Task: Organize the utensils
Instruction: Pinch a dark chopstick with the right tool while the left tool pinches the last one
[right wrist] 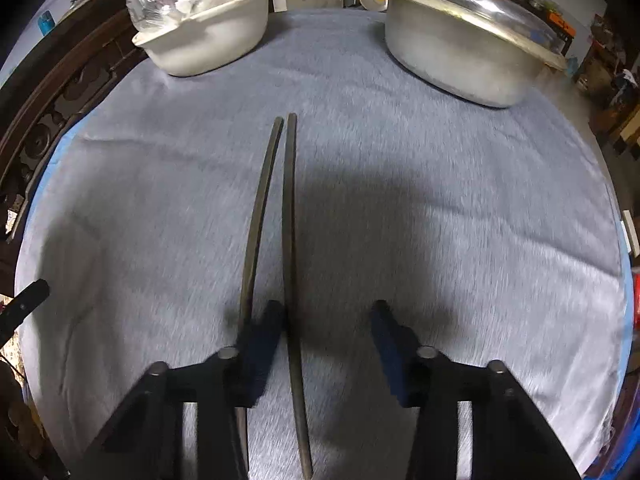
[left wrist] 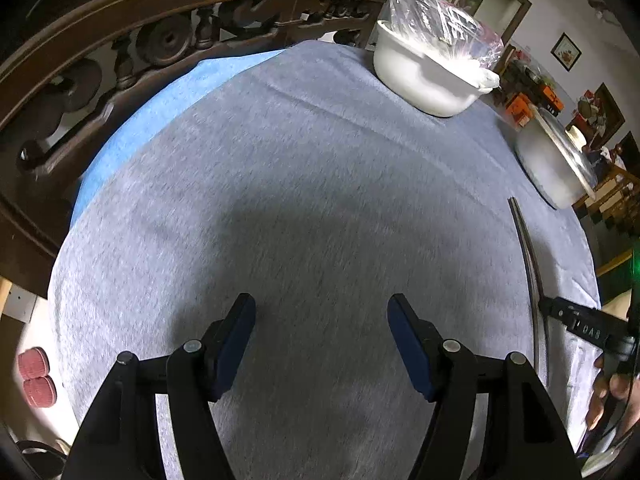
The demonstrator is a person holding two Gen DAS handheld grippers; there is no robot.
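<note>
Two long dark chopsticks (right wrist: 289,216) lie side by side on the grey cloth, pointing away from me. My right gripper (right wrist: 328,316) is open just above them: its left finger (right wrist: 260,344) sits between the two sticks, the right finger is off to their right. In the left wrist view the chopsticks (left wrist: 530,256) show at the right edge, with the right gripper's finger (left wrist: 576,320) beside them. My left gripper (left wrist: 322,312) is open and empty over bare cloth.
A white bowl (right wrist: 208,40) holding a clear plastic bag stands at the back left; it also shows in the left wrist view (left wrist: 424,76). A lidded metal pot (right wrist: 464,32) stands back right. A carved wooden chair back (left wrist: 120,60) borders the table's left side.
</note>
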